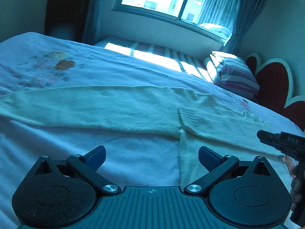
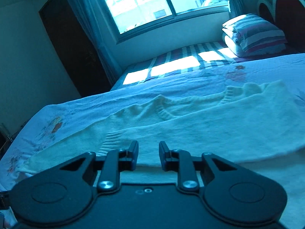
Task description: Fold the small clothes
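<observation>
A cream knit sweater [image 1: 114,106] lies flat on the bed, one long sleeve stretched across it with a ribbed cuff [image 1: 185,114] near the middle. In the right wrist view the sweater [image 2: 219,129] fills the foreground, with a ribbed cuff [image 2: 112,139] just left of the fingers. My left gripper [image 1: 152,157] is open wide and empty, just above the sweater's near edge. My right gripper [image 2: 148,154] is open and empty, low over the sweater. Part of the right gripper [image 1: 280,143] shows at the right edge of the left wrist view.
The bed has a pale sheet [image 1: 57,61] with flower prints. A folded striped quilt [image 1: 232,74] lies by a red heart-shaped headboard [image 1: 274,84]. A window [image 2: 137,3] with curtains and a dark doorway [image 2: 72,43] stand beyond the bed.
</observation>
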{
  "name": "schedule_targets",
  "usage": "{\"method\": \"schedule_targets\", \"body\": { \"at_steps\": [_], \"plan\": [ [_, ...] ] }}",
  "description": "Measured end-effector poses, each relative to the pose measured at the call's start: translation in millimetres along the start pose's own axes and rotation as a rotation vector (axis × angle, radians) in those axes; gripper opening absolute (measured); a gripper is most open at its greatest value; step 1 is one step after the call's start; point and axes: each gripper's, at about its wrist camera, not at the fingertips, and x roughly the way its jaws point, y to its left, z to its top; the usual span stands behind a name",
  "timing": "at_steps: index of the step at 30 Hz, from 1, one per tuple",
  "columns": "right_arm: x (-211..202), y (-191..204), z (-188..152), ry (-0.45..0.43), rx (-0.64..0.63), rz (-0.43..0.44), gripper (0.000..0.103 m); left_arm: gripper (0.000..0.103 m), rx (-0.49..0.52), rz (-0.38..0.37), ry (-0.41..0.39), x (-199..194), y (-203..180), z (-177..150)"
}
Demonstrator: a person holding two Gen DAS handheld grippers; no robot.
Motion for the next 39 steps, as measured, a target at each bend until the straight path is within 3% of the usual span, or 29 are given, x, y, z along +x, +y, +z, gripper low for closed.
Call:
{"method": "schedule_targets", "body": {
  "at_steps": [2,3,4,5,9,17,19,21,22,26,29,31,32,34,35,37,38,39],
  "plan": [
    [-22.7,-34.7,1.2,-0.025,0.059,-0.057,0.025,0.100,0.000,-0.034,0.009,26.2,-18.5,12.0],
    [-31.7,-49.5,1.3,-0.035,0.085,-0.083,0.025,0.069,-0.014,-0.060,0.024,40.1,-27.3,18.2],
    [-37.9,-60.5,1.1,-0.042,0.106,-0.102,0.025,0.054,-0.030,-0.083,0.054,54.3,-32.4,24.0],
    [-46.4,-77.1,0.5,-0.047,0.138,-0.126,0.025,0.045,-0.039,-0.089,0.079,66.6,-37.5,27.4],
    [-58.0,-122.7,-3.7,-0.047,0.258,-0.161,0.030,0.045,-0.025,-0.084,0.116,96.7,-51.5,35.5],
    [-42.7,-178.7,-13.6,-0.041,0.497,-0.096,0.026,0.044,0.021,-0.079,0.167,129.9,-65.3,41.3],
    [-35.5,-186.9,-12.3,-0.050,0.533,-0.087,0.021,0.012,0.038,-0.084,0.177,131.7,-67.0,42.6],
    [-32.4,-189.8,-9.2,-0.057,0.541,-0.094,0.014,0.006,0.031,-0.102,0.170,132.0,-69.4,42.0],
    [-32.3,-190.1,-7.3,-0.061,0.535,-0.099,0.006,0.006,0.034,-0.111,0.147,127.8,-70.8,42.0],
    [-45.6,-182.1,3.2,-0.107,0.467,-0.085,0.005,0.005,0.034,-0.128,0.045,99.9,-70.3,42.7],
    [-51.4,-180.7,1.7,-0.101,0.431,-0.094,0.005,0.005,0.063,-0.081,0.097,112.0,-64.4,33.4],
    [-38.9,-190.2,-5.3,-0.028,0.426,-0.130,0.003,0.005,0.067,-0.081,0.109,120.0,-60.5,26.4],
    [-33.5,-195.8,-8.8,-0.008,0.448,-0.112,0.003,0.006,0.080,-0.080,0.108,117.5,-62.0,27.7],
    [-38.4,-196.4,-5.4,-0.020,0.434,-0.090,0.014,0.006,0.098,-0.082,0.076,108.6,-63.2,31.2],
    [-45.0,-193.7,-2.7,-0.036,0.408,-0.093,0.019,0.015,0.104,-0.080,0.067,105.7,-62.8,32.8],
    [-61.5,-188.3,2.4,-0.076,0.351,-0.096,0.022,0.048,0.117,-0.064,0.020,98.5,-61.9,37.3],
    [-68.5,-187.6,5.3,-0.099,0.323,-0.102,0.023,0.073,0.124,-0.060,-0.001,97.4,-62.1,40.1],
    [-70.7,-186.1,9.7,-0.116,0.296,-0.117,0.028,0.077,0.129,-0.051,-0.016,98.0,-62.3,43.2]
  ]
}}
